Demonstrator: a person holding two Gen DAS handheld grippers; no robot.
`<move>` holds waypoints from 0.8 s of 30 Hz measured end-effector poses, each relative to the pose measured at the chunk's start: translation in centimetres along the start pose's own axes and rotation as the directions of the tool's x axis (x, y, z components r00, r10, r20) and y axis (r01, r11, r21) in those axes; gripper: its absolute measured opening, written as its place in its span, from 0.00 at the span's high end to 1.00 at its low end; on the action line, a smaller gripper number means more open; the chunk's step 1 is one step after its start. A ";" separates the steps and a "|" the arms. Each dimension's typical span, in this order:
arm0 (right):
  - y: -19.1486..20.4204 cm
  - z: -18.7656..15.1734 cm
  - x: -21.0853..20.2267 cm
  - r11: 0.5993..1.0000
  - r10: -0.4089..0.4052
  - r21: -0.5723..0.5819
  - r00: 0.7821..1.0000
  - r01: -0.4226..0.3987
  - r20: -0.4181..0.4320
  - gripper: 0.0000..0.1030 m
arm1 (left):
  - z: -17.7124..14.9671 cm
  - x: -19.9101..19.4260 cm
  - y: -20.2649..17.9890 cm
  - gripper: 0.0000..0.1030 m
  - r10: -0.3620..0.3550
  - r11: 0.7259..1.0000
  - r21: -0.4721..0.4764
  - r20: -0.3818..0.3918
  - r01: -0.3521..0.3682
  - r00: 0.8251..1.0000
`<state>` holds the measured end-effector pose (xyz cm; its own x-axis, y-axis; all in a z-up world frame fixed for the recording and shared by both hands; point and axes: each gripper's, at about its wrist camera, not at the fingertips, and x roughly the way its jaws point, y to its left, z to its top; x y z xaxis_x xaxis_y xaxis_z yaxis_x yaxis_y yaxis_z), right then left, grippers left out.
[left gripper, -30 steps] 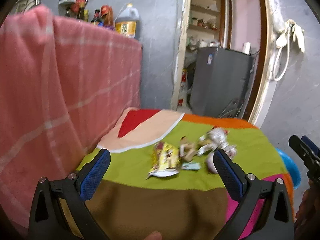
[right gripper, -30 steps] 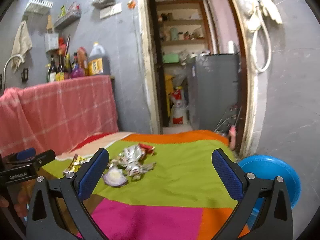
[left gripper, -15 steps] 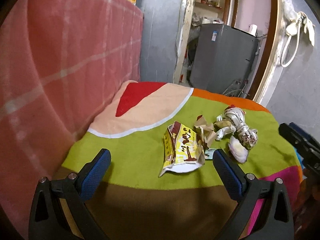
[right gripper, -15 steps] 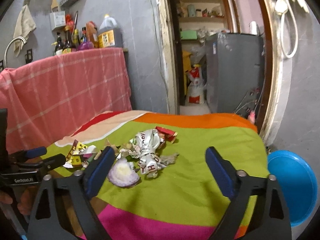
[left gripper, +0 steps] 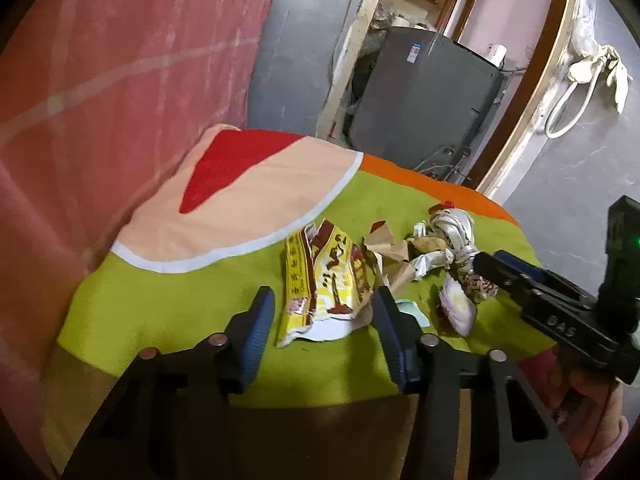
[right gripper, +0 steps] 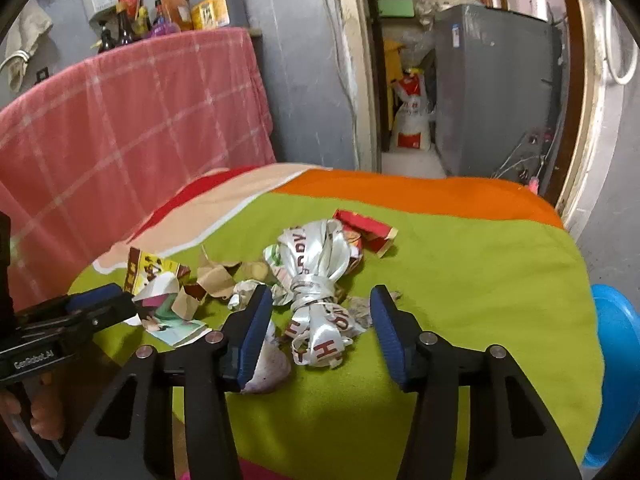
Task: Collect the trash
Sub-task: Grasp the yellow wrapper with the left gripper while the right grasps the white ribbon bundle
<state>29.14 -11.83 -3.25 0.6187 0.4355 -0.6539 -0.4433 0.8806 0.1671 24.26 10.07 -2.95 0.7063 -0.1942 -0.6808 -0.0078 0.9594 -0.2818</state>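
Closing around the yellow snack wrapper [left gripper: 320,280], the left gripper [left gripper: 324,312] has its blue pads either side of the wrapper's near end, with a gap showing on the left pad's side; the pads do not yet press it. On the right pad's side the wrapper's torn white edge looks close to touching, though I cannot tell whether it does. Over on the other side, the right gripper [right gripper: 320,320] is closing too, its jaws straddling the knotted white ribbon bundle [right gripper: 320,280] with red lettering, and daylight shows between each pad and the ribbon.

All the trash lies in one loose heap on the green patch of the colourful cloth [right gripper: 480,280]: wrapper, brown paper scraps [right gripper: 216,280], a crumpled foil bit, the ribbon, a pale purple onion peel [right gripper: 268,364] just under the right gripper's left finger, and a small red box [right gripper: 364,228] behind the ribbon. A blue bin [right gripper: 612,340] sits beyond the cloth's right edge, well apart from the heap, and looks the likely place to drop things.

To do this well, I'd sink each tool a little lower so the pads bite the body of the piece and not only its curled edge. The wrapper is thin and slippery, so squeeze fully before lifting. Keep the cloth out of the pinch, or it will drag the whole heap along
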 end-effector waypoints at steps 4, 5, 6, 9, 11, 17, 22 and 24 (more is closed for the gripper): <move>0.3 0.0 0.9 1.000 0.006 -0.015 0.999 -0.007 -0.042 0.62 | 0.0 0.1 0.3 0.62 -0.014 1.000 -0.026 -0.003 0.014 1.000; 0.3 0.0 1.1 1.000 0.008 -0.017 0.999 -0.009 -0.050 0.63 | 0.1 0.1 0.3 0.63 -0.017 0.999 -0.031 -0.002 0.017 1.000; 0.4 0.0 1.2 1.000 0.009 -0.019 0.998 -0.010 -0.055 0.64 | 0.1 0.1 0.4 0.63 -0.020 0.999 -0.035 -0.001 0.020 1.000; 0.2 -0.1 1.4 1.000 0.015 -0.010 0.998 -0.016 -0.068 0.65 | 0.1 -0.1 0.6 0.75 -0.032 0.998 -0.052 0.003 0.032 0.999; -0.1 -0.1 1.4 1.000 0.021 0.001 0.997 -0.021 -0.072 0.65 | 0.1 0.3 0.7 0.88 -0.041 0.997 -0.066 -0.019 0.039 0.999; -0.3 -0.2 1.5 1.000 0.029 0.010 0.996 -0.028 -0.087 0.66 | 0.0 0.4 0.8 0.88 -0.032 0.997 -0.069 -0.024 0.030 0.999; -0.4 -0.2 1.8 0.999 0.037 0.019 0.994 -0.036 -0.098 0.66 | 0.3 0.8 0.7 0.88 -0.029 0.997 -0.076 -0.036 0.026 0.999; -0.3 -0.2 1.8 0.999 0.039 0.018 0.994 -0.037 -0.099 0.68 | 0.4 1.1 0.6 0.88 -0.028 0.997 -0.075 -0.043 0.025 0.999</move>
<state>30.32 -11.37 -4.65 0.5338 0.4489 -0.7166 -0.4545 0.8669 0.2046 25.30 10.53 -3.54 0.6751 -0.2296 -0.7011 -0.0436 0.9363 -0.3486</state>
